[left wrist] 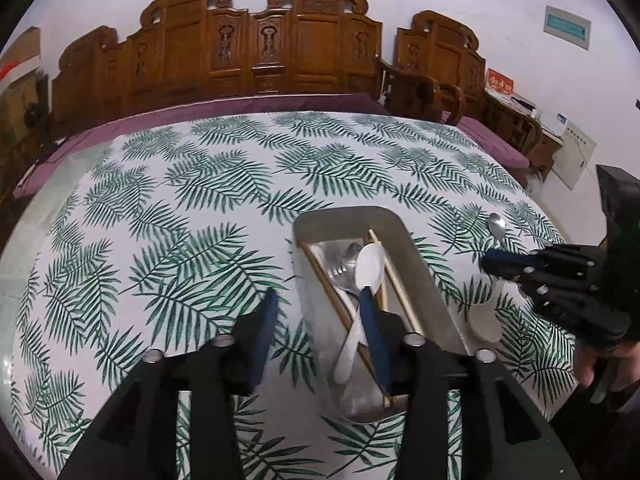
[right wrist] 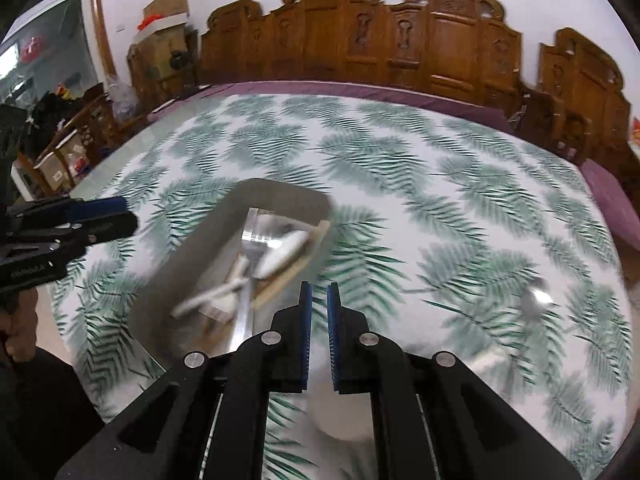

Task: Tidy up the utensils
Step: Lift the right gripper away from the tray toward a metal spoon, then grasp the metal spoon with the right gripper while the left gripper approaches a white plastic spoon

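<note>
A metal tray (left wrist: pixel 416 264) stands on the leaf-print tablecloth and holds chopsticks (left wrist: pixel 400 284), a white spoon (left wrist: pixel 370 264) and metal cutlery; it also shows blurred in the right wrist view (right wrist: pixel 192 256). My left gripper (left wrist: pixel 318 302) is open, its right finger over the tray's near end, empty. My right gripper (right wrist: pixel 318 292) is nearly closed with a narrow gap and holds nothing; it hovers right of the tray. A white spoon (left wrist: pixel 484 322) lies under it on the cloth, also in the right wrist view (right wrist: pixel 340 420). A metal spoon (left wrist: pixel 497 225) lies further right, also in the right wrist view (right wrist: pixel 532 304).
The table (left wrist: pixel 200 208) carries a white cloth with green fern leaves. Carved wooden chairs (left wrist: pixel 256 48) line the far edge, with purple cushions (left wrist: pixel 224 108) behind. Boxes and clutter (right wrist: pixel 60 152) stand left of the table.
</note>
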`<state>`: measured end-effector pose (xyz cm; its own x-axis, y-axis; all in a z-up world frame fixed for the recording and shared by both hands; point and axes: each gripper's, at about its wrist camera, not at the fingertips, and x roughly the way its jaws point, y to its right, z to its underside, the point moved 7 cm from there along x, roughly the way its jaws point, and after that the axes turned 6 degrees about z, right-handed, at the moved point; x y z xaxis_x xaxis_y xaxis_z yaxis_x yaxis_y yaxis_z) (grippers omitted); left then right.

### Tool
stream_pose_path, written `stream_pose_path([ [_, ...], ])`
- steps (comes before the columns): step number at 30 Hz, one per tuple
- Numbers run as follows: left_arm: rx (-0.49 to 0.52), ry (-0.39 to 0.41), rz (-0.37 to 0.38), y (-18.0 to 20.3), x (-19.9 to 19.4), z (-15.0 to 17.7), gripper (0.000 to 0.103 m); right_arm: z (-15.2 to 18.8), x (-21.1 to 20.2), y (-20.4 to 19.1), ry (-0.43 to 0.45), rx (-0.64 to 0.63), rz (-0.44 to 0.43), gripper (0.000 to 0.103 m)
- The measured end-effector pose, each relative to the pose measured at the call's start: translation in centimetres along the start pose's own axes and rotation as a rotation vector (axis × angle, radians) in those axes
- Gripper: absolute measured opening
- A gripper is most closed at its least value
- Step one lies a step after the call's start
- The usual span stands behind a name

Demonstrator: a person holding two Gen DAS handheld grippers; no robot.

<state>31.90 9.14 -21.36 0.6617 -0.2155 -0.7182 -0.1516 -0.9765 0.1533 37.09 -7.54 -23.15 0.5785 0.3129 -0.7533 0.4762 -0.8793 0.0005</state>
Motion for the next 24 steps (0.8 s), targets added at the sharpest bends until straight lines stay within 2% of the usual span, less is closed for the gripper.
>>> stream_pose_path([
  [6,0.015,-0.005,0.023,1.6,0.6,0.0,0.046,2.0,-1.7,7.0,0.005,0.057,0.109,0.01],
  [8,0.022,-0.007,0.032,2.3,0.9,0.1,0.062,2.6,-1.5,9.0,-0.001,0.072,0.145,0.01],
  [11,0.044,-0.011,0.041,3.5,1.3,0.1,0.063,3.6,-1.1,11.6,-0.009,0.093,0.188,0.01],
  [17,0.07,-0.024,0.071,6.3,2.6,0.0,0.063,5.5,0.8,13.9,-0.045,0.139,0.215,0.011],
  [22,0.094,-0.043,0.094,8.4,3.9,0.3,0.063,6.6,2.7,15.3,-0.077,0.168,0.224,0.019],
  [24,0.107,-0.052,0.097,9.0,4.3,0.5,0.063,6.7,3.2,15.9,-0.086,0.175,0.231,0.027],
])
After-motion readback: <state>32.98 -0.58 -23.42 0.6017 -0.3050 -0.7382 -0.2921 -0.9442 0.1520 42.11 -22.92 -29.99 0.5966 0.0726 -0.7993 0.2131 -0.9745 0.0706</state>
